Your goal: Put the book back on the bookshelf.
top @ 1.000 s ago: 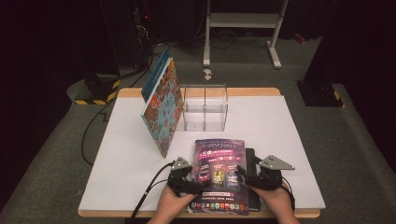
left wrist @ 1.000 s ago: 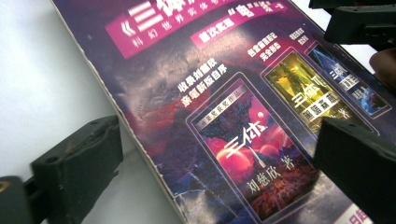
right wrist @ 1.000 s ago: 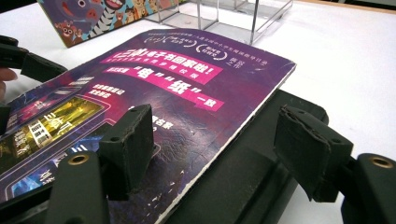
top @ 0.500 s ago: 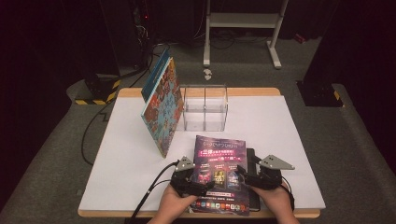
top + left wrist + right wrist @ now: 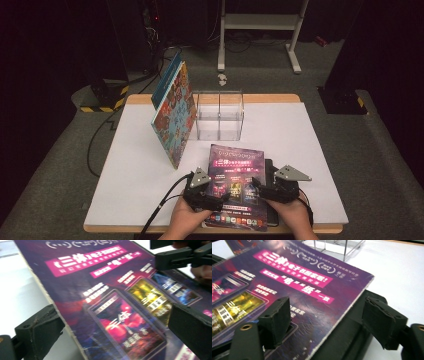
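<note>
While both grippers straddle the purple book (image 5: 234, 187) at the table's (image 5: 300, 150) near edge, we judge the main risk a slip: neither pad pair presses the cover, so any lift now would leave the book behind or skew it on the black block (image 5: 347, 340) beneath. Left gripper (image 5: 117, 327): jaws wide, one outside the book's left edge, one over the cover. Right gripper (image 5: 324, 322): jaws wide, just been opening, spanning the right edge w/o contact. Both hands low, near, level. Farther off, a clear rack (image 5: 220, 115) w/ a picture book (image 5: 175, 115) leaning on its left.
</note>
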A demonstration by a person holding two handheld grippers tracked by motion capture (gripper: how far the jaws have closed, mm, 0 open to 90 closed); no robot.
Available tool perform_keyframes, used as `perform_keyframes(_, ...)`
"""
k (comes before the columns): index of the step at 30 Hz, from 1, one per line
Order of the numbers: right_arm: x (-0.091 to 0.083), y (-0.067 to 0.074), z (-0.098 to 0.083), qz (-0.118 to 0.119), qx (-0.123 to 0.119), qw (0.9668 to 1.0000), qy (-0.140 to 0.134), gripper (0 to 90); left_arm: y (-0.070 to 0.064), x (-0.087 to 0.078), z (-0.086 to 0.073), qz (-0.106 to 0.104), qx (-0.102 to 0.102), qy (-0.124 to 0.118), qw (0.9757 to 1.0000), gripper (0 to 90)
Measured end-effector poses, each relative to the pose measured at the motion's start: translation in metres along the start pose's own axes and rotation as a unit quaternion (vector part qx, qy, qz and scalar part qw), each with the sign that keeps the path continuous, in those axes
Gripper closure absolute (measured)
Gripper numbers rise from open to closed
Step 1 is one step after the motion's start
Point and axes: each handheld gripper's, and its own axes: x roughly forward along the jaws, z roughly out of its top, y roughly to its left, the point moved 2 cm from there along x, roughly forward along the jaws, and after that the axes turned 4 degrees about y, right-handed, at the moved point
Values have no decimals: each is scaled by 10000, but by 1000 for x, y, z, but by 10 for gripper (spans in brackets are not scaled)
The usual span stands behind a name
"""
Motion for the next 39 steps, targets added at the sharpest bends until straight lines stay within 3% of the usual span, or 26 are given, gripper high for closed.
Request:
perform_keyframes(5,2,0,1,-111,-79,9997,184,181,11,-5,1,12,-109,-103,9999,37)
perform_keyframes(7,2,-2,1,-82,31,9997,244,182,14,-5,1,5,-140,-89,9999,42)
perform_keyframes(13,-4,-12,0,-333,104,9989,320,202,13,-4,1,-98,-167,-89,9998,64)
perform_keyframes(16,-6,-17,-1,-375,167,9987,304,202,14,-3,2,-43,-149,-140,9998,124)
perform_keyframes(20,-8,-15,-3,-464,73,9987,216,219,17,6,2,66,-395,46,9992,135)
perform_keyframes(23,-8,-14,-3,-458,71,9988,185,219,17,12,2,-10,-655,138,9978,64)
perform_keyframes(26,-8,-14,-3,-470,52,9988,157,226,17,15,3,-68,-753,197,9969,27)
perform_keyframes(39,-9,-14,-3,-394,91,9991,135,223,6,17,1,-279,-542,252,9978,32)
